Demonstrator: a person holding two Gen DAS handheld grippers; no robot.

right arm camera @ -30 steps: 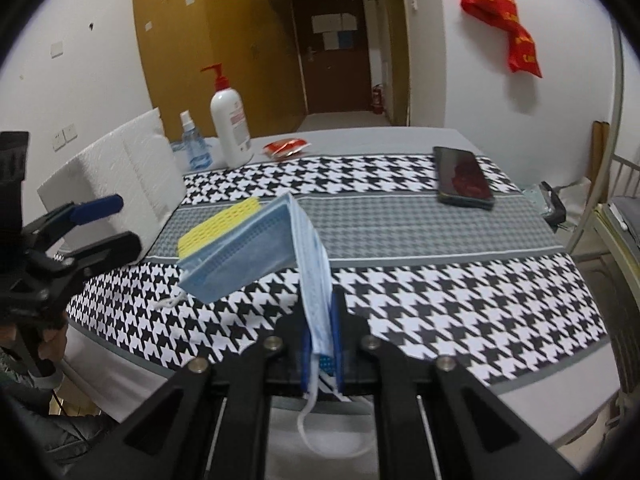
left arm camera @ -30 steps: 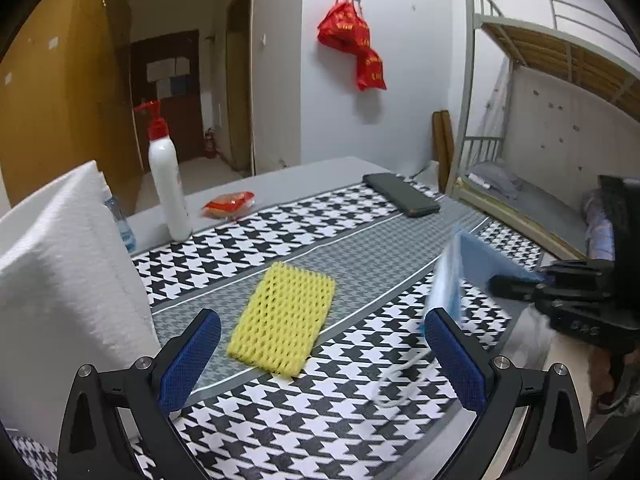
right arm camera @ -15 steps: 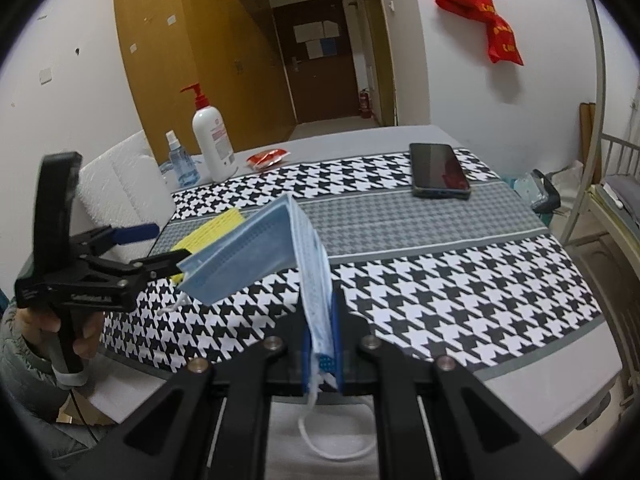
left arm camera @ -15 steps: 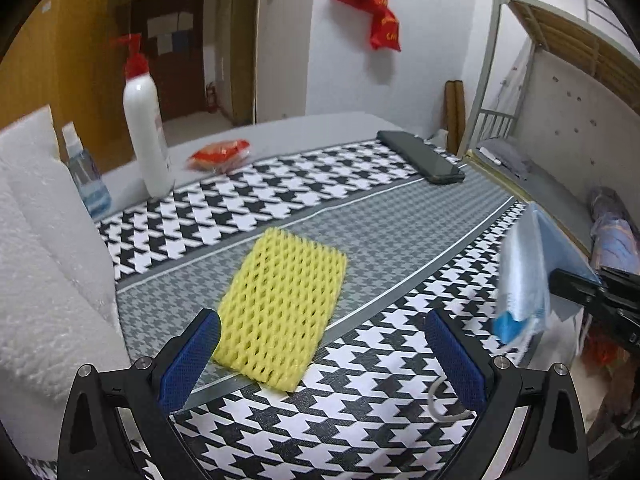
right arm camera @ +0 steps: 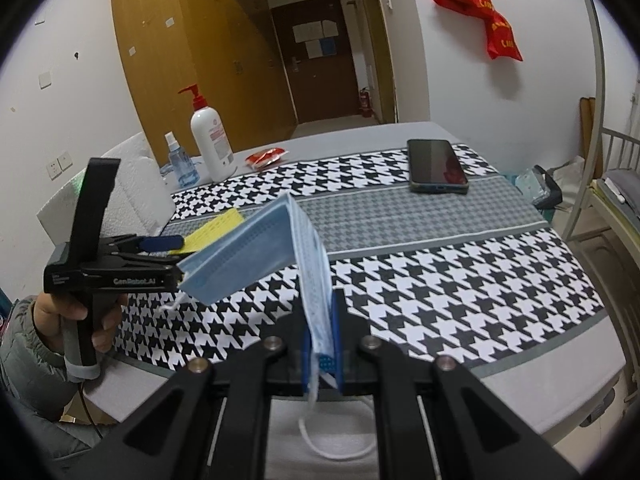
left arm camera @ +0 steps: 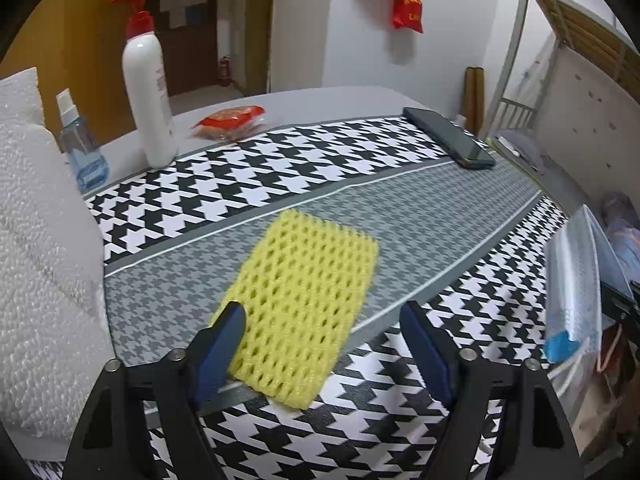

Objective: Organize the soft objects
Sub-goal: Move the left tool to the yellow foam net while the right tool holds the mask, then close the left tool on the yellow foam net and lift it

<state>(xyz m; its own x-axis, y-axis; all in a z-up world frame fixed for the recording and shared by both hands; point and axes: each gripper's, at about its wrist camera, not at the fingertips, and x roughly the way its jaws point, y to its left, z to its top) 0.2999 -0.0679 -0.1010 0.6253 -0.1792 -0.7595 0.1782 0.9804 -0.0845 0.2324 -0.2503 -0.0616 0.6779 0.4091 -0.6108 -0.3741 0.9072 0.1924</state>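
One yellow foam net, one blue face mask.
The yellow foam net (left arm camera: 304, 304) lies flat on the grey band of the tablecloth (left arm camera: 420, 216), its near end between the closing, not yet touching left gripper (left arm camera: 324, 344). The right gripper (right arm camera: 322, 344) pinches the face mask (right arm camera: 280, 248) above the table's near edge; bare cloth stretches rightward to one phone (right arm camera: 437, 166).

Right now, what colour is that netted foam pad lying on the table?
Yellow. The foam pad shows best in the left wrist view.
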